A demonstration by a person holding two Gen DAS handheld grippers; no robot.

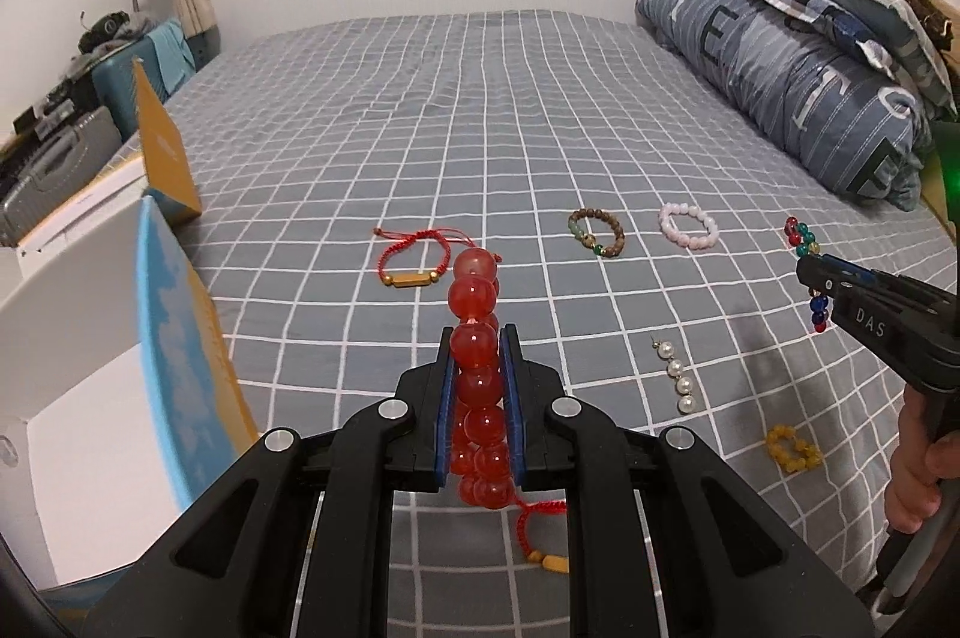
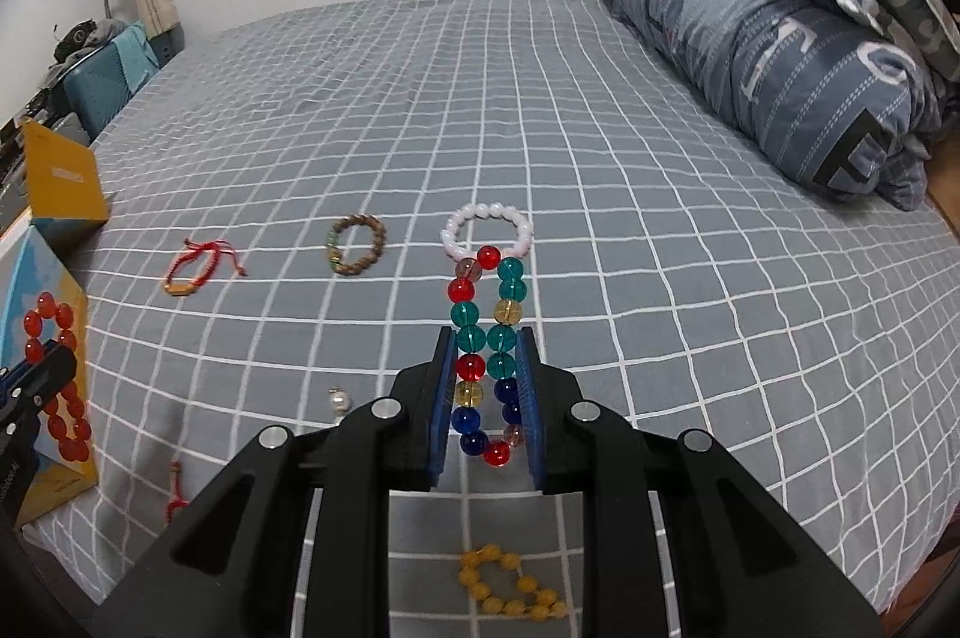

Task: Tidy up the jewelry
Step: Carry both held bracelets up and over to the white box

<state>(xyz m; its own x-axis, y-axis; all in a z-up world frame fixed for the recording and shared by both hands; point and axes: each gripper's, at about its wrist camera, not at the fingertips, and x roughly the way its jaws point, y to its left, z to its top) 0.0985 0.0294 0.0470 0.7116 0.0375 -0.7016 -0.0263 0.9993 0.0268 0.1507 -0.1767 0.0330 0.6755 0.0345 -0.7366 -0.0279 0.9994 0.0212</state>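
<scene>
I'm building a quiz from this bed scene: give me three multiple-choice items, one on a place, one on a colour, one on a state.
1. The white bracelet lies where?
A on the bed
B in the box
C on the pillow

2. What colour are the beads in the left claw?
A yellow
B red
C white

3. The right claw is
A open and bare
B shut on the multicolour bracelet
C shut on the pearl strand

Answers:
1 A: the white bracelet rests on the bed.
2 B: the left claw pinches the red bracelet.
3 B: the right claw's pads squeeze the multicolour bracelet.
</scene>
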